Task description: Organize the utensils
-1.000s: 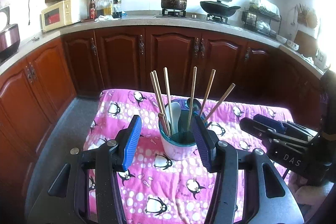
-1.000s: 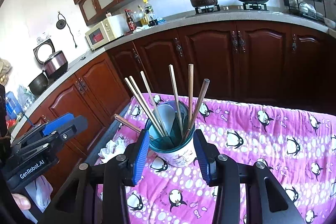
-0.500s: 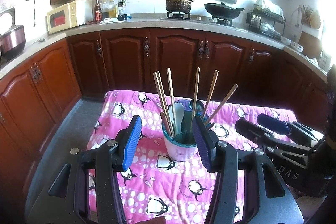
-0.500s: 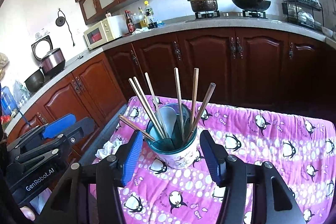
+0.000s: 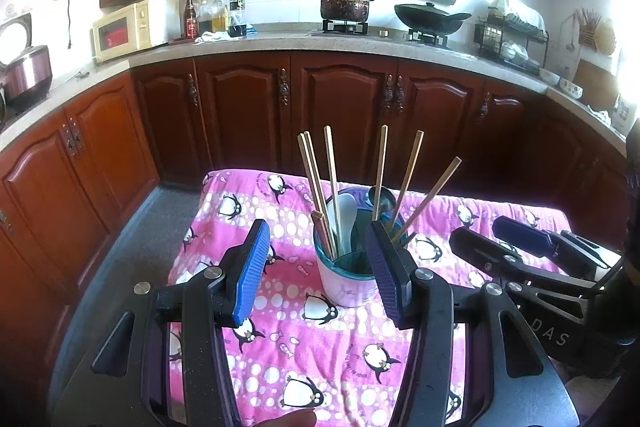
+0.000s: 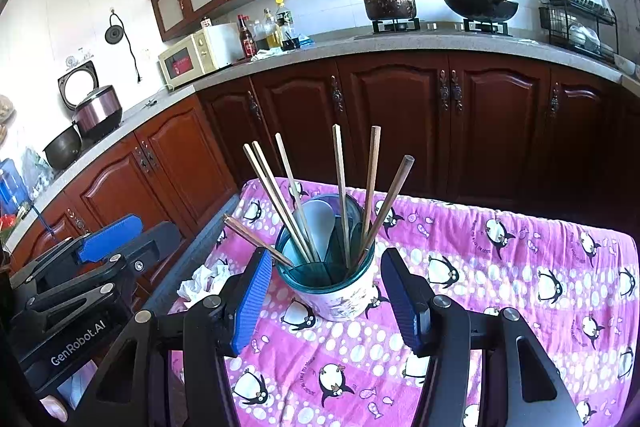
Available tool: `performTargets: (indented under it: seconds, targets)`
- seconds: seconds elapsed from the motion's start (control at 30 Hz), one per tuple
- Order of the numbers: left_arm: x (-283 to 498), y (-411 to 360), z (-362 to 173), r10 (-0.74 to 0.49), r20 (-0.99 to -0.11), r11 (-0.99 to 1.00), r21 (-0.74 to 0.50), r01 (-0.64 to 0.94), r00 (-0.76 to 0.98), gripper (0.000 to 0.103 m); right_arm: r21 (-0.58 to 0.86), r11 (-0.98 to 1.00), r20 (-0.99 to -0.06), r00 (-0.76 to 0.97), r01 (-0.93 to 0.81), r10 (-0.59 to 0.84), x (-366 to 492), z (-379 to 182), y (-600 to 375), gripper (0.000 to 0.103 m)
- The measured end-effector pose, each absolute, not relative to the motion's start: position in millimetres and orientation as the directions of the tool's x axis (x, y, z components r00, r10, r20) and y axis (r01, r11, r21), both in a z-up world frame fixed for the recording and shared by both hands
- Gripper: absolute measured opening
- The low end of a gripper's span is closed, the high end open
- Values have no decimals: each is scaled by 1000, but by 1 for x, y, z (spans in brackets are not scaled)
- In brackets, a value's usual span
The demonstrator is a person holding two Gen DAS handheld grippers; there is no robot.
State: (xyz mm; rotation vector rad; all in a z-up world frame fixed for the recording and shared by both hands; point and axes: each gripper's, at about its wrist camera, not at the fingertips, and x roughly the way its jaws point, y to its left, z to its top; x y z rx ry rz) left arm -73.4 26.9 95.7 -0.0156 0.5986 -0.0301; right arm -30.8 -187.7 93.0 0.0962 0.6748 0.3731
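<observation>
Both grippers hang near the utensil cup [image 6: 336,291] with their blue pads spread and nothing between them pressed. From the right wrist view, the right gripper [image 6: 326,301] frames the cup, a pad standing off each side of it with pink cloth showing in both gaps, so it grips nothing. From the left wrist view, the left gripper [image 5: 320,273] is likewise parted; its right pad overlaps the cup's edge in the picture, and whether it touches I cannot tell. The cup, white with a teal rim, stands upright on the pink penguin-print cloth [image 6: 520,267] covering the table. Wooden chopsticks [image 6: 340,187] fan out of it, and a white spoon [image 6: 318,223] leans inside; one more chopstick [image 6: 256,237] rests tilted low over the rim on the left. A crumpled white tissue [image 6: 200,281] lies at the cloth's left edge. Behind run dark wooden cabinets [image 5: 340,115] under a counter.
</observation>
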Motion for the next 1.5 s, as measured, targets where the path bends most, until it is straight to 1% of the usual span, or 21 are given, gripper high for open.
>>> performTargets:
  seconds: [1.1, 1.5]
  targets:
    - [-72, 29, 84, -19, -571, 1000, -20, 9, 821, 50, 194, 929, -623, 692, -315, 364, -22, 82, -181, 55]
    - [-66, 30, 79, -39, -582, 999, -41, 19, 812, 50, 198, 930, -633, 683, -311, 363, -17, 76, -182, 55]
